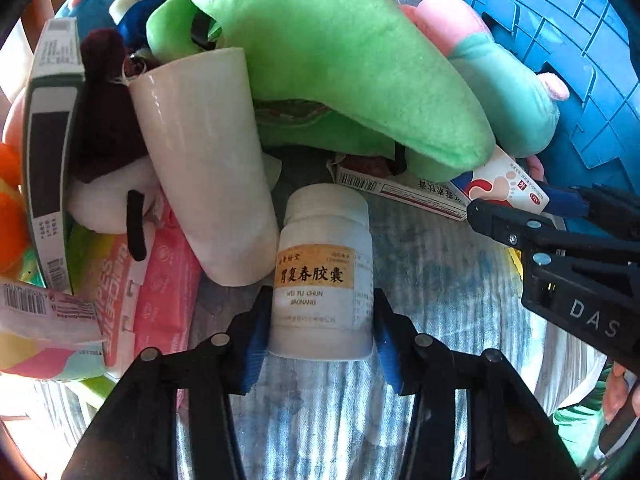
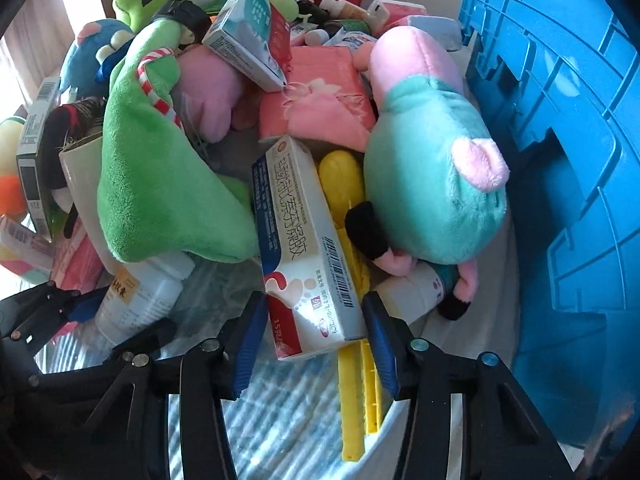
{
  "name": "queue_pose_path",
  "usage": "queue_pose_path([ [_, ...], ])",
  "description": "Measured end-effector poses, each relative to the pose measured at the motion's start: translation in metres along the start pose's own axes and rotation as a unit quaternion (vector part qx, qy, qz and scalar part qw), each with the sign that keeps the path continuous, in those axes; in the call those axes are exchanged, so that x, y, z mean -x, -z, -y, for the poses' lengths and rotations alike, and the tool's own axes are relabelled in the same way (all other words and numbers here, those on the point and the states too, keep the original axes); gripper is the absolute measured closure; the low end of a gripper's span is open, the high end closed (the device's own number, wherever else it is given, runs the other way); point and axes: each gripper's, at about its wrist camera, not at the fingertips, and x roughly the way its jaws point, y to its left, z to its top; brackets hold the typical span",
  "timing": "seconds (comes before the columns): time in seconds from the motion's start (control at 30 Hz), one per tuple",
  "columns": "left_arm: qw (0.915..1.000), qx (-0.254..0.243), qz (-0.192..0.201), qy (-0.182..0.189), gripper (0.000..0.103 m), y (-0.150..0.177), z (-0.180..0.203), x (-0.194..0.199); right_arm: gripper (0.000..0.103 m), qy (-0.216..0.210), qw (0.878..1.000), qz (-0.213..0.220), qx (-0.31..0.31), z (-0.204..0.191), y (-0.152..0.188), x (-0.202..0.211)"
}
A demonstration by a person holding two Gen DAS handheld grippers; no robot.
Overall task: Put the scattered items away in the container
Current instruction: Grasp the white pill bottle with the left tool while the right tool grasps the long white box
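**Both grippers closed on pill bottle and ointment box**

Left wrist view: the left gripper has its blue pads pressed on either side of a white pill bottle lying at lower centre on the striped cloth, beside a white cup and under a green plush toy. Right wrist view: the right gripper is clamped on a white ointment box at lower centre, above a yellow clip. The blue crate fills the right edge, next to a pig plush.
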Motion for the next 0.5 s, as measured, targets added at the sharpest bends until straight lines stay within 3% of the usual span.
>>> queue_pose_path([
  [0.2, 1.0000, -0.002, -0.001, -0.007, 0.057, 0.015, 0.004, 0.005, 0.057, -0.059, 0.996, -0.042, -0.055, 0.014, 0.041, 0.013],
  [0.4, 0.9998, -0.010, -0.010, -0.016, 0.057, 0.037, 0.007, 0.002, 0.063, -0.112, 0.984, -0.095, -0.105, 0.031, 0.084, 0.006],
  [0.5, 0.9997, -0.008, -0.014, -0.016, 0.057, 0.039, 0.008, -0.002, 0.053, -0.102, 0.986, -0.086, -0.103, 0.037, 0.091, 0.010],
])
